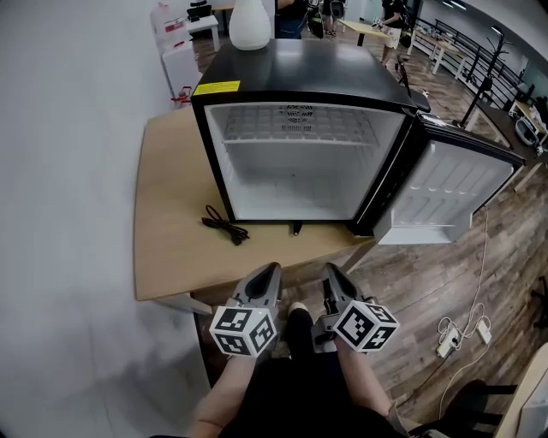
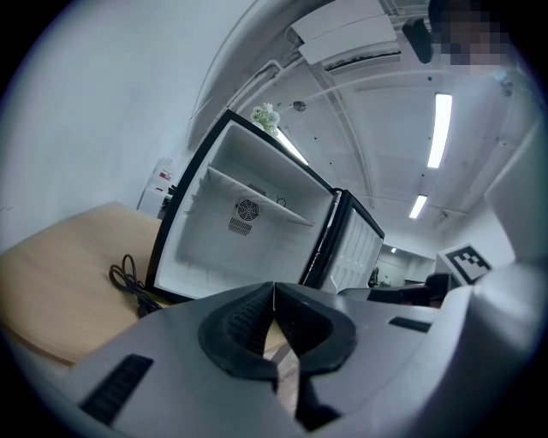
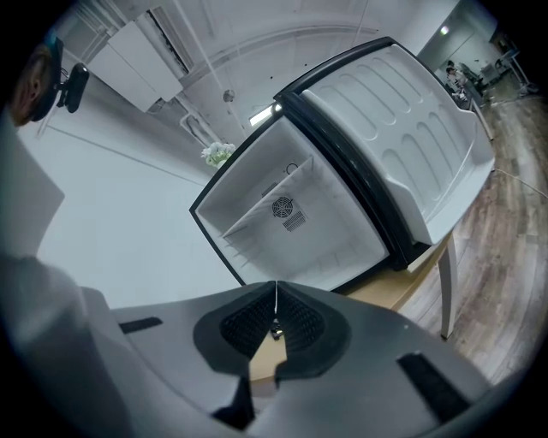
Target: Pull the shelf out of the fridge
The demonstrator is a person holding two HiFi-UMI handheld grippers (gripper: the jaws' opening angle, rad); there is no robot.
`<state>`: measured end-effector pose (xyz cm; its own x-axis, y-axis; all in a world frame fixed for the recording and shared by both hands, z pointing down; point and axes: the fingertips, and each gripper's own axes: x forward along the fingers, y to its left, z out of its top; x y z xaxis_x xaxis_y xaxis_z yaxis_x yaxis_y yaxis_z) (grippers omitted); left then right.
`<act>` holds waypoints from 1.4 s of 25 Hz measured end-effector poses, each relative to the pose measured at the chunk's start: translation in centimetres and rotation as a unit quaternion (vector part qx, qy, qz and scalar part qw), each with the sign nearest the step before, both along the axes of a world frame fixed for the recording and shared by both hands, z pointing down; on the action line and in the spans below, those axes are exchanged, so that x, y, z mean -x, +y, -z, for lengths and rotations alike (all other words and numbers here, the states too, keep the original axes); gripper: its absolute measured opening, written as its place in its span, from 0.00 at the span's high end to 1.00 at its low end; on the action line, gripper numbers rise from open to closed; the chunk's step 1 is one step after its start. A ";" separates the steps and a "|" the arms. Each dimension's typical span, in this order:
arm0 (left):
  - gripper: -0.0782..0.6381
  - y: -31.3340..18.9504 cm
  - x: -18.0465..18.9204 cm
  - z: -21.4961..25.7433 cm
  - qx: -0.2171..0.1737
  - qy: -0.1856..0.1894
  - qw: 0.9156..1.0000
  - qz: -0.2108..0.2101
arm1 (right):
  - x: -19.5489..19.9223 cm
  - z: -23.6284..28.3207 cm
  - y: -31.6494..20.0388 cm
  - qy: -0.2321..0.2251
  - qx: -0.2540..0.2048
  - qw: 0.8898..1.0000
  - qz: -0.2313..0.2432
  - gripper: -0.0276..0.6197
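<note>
Closest in, the left hand-held gripper (image 1: 271,272) and the right hand-held gripper (image 1: 330,274) hang side by side just off the near edge of the table (image 1: 171,231), both aimed toward the fridge (image 1: 308,73). Each one is clenched. In the left gripper view and the right gripper view the ribbed pads meet along a thin seam with nothing between them. Both are well apart from the fridge and touch nothing.

On the pale wood tabletop a coiled black cable (image 1: 225,226) lies just in front of the fridge's left front corner.

The fridge is a small black box with a white lining, and it stands on the table. Its door (image 1: 445,192) is swung wide open to the right and hangs out past the table edge over the plank floor (image 1: 428,282).

The shelf (image 1: 295,127) sits inside the fridge, high in the compartment and fully seated. It looks level and spans the cavity from side wall to side wall. From above it reads as a grid of thin white bars with a straight front edge, set a little back from the door opening. From the gripper views it shows as a thin pale sheet seen from below, running just above a round fan grille (image 2: 247,208) in the back wall.

A yellow label (image 1: 216,87) is stuck to the fridge's top front edge at the left, and a white vase (image 1: 250,21) stands on top toward the back.
</note>
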<state>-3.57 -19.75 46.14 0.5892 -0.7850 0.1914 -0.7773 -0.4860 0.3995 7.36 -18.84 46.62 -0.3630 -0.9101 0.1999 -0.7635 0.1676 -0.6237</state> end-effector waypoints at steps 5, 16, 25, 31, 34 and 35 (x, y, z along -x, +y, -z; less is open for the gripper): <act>0.88 -2.6 -0.4 0.0 0.009 0.024 1.000 0.007 | -0.4 0.3 -2.2 -0.035 0.005 0.999 -0.005 0.97; 0.88 -10.5 -1.5 2.7 0.038 0.158 0.987 0.003 | -2.0 4.7 -9.9 -0.138 -0.028 0.990 -0.009 0.97; 0.83 -16.4 -1.3 6.2 0.052 0.323 0.945 -0.002 | -2.3 7.0 -15.4 -0.196 -0.046 0.979 0.013 0.96; 0.65 -20.1 1.0 8.7 0.054 0.408 0.912 0.009 | -2.0 9.2 -19.0 -0.246 -0.069 0.967 0.003 0.76; 0.64 -23.2 1.6 10.4 0.049 0.436 0.898 0.020 | -2.1 10.8 -22.2 -0.287 -0.070 0.955 -0.005 0.74; 0.64 -23.9 1.5 10.8 0.047 0.447 0.893 0.021 | -2.2 11.2 -23.0 -0.299 -0.069 0.952 -0.004 0.74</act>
